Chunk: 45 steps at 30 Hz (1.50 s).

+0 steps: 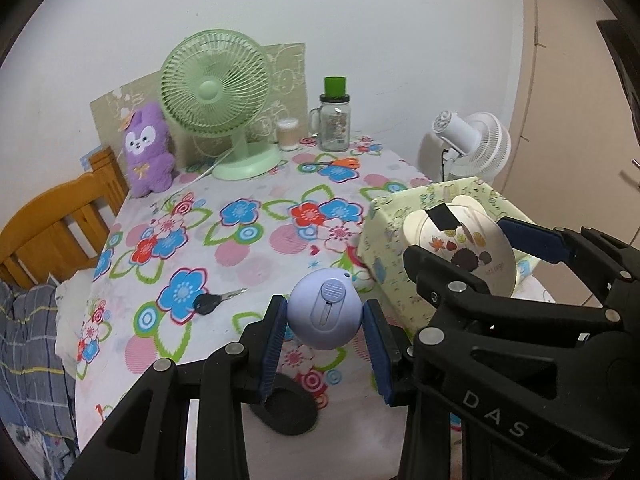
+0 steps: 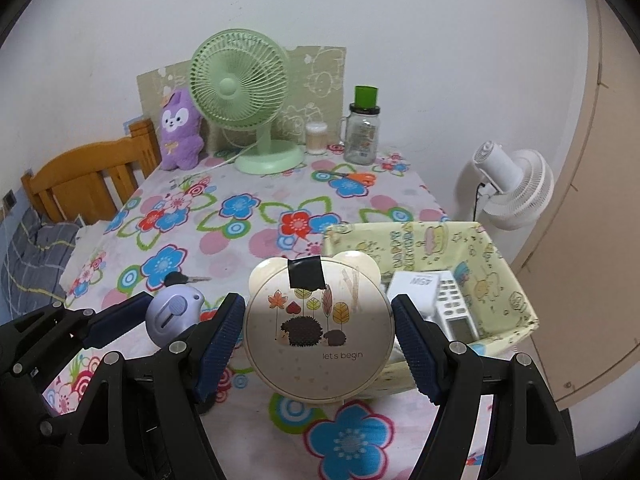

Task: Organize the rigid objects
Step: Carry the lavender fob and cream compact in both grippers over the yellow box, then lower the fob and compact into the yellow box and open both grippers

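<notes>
Lilac round case [image 1: 324, 312] and cream tin [image 2: 318, 330] are each pinched by a hand-held gripper, left [image 1: 325, 338] and right [image 2: 320, 336], evidently for the fabric basket [image 2: 516, 280] at right.

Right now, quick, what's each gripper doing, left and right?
Left gripper: shut on the lilac round gadget, lifted off the table.
Right gripper: shut on the cream round case with the hedgehog print.

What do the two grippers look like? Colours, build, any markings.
Both match: black plastic linkage frames with cut-out windows and round silver pivot pins, ending in two fingers faced with dark blue ribbed pads. The left gripper shows this in its own view; the right gripper does too. In the left view the right gripper's body carries white letters "DAS". No cables, hands or sleeves are visible.
</notes>
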Each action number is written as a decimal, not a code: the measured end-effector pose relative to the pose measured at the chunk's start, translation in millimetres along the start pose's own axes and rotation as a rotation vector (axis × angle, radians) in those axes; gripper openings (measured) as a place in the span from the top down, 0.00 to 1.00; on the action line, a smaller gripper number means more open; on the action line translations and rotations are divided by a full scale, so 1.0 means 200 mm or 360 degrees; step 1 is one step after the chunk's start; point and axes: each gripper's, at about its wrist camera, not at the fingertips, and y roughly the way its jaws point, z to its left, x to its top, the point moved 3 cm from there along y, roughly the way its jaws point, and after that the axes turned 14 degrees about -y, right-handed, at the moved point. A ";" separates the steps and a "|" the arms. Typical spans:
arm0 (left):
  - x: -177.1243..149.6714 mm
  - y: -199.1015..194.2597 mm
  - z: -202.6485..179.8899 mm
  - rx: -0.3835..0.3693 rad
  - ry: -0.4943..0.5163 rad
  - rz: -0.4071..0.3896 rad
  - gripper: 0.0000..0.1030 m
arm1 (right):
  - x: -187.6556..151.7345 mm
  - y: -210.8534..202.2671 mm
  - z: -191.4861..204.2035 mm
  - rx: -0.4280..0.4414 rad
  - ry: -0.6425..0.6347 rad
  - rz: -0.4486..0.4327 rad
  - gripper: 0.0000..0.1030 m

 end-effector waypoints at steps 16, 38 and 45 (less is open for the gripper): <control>0.05 0.08 -0.26 -0.0074 0.0088 0.0024 0.61 | -0.05 0.01 -0.27 -0.0055 0.0085 0.0022 0.25; 0.07 0.31 -0.54 -0.0124 0.0185 0.0134 0.61 | -0.15 0.16 -0.60 -0.0091 0.0194 0.0122 0.25; 0.05 0.39 -0.59 -0.0123 0.0213 0.0190 0.61 | -0.20 0.23 -0.67 -0.0081 0.0240 0.0181 0.25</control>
